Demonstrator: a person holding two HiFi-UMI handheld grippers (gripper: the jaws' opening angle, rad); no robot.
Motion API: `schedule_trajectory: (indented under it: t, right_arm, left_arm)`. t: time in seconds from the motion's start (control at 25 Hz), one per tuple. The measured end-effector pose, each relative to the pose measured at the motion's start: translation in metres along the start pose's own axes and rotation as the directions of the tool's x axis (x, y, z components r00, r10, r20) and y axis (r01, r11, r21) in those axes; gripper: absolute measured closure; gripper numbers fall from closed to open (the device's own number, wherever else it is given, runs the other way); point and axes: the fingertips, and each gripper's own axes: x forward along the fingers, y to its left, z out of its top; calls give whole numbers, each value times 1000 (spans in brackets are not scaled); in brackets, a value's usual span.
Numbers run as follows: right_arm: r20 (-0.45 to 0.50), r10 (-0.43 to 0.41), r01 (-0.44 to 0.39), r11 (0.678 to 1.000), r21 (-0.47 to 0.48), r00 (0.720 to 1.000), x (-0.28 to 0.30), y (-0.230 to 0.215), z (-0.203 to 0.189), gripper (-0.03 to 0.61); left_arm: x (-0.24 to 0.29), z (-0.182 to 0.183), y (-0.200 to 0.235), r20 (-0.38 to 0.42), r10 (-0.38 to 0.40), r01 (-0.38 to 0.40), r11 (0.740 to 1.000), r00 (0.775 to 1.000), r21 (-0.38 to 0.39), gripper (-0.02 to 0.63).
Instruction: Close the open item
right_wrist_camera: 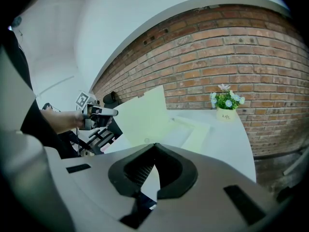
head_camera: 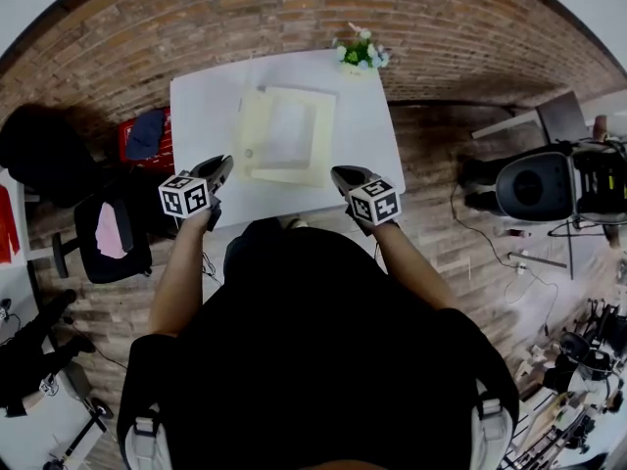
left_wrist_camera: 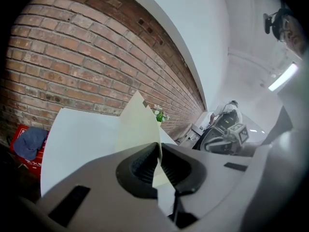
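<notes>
- Head view, nearest to us: the person's black top [head_camera: 323,351] fills the foreground. Both forearms reach to the near edge of a white rectangular table [head_camera: 201,116].
- At that edge we see the left gripper [head_camera: 224,164] with its jaws pressed together on the raised flap [right_wrist_camera: 145,112] of a pale cream flat case [head_camera: 321,135]. In the left gripper view a cream sliver sits between the dark ribbed pads [left_wrist_camera: 142,166].
- The right gripper [head_camera: 339,174] has its jaws closed tip to tip with nothing between them. It is held just beside the case's near right corner.
- The case lies open in the middle of the table. Its flap stands tilted up on the left side, with a small round snap [right_wrist_camera: 146,140] near the flap's lower edge.
- Farther on we see a small potted plant with white flowers [head_camera: 361,55] at the table's far edge, apart from the case.
- Behind the table runs a red brick wall [right_wrist_camera: 231,47].
</notes>
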Motion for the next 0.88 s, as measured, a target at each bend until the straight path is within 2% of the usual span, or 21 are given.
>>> schedule_trajectory:
  t: [0.48,0.88]
  right_arm:
    - [2,-23,23,1000,16,1000,-8,-12,-7,558]
    - [0,-41,41,998,38,999,-13,-21,-15,557]
  left_arm:
    - [29,-5,-30,-78,-66,70,996,995,55,595]
    - [61,-22,-61,-179,-139,157,983,974,91,595]
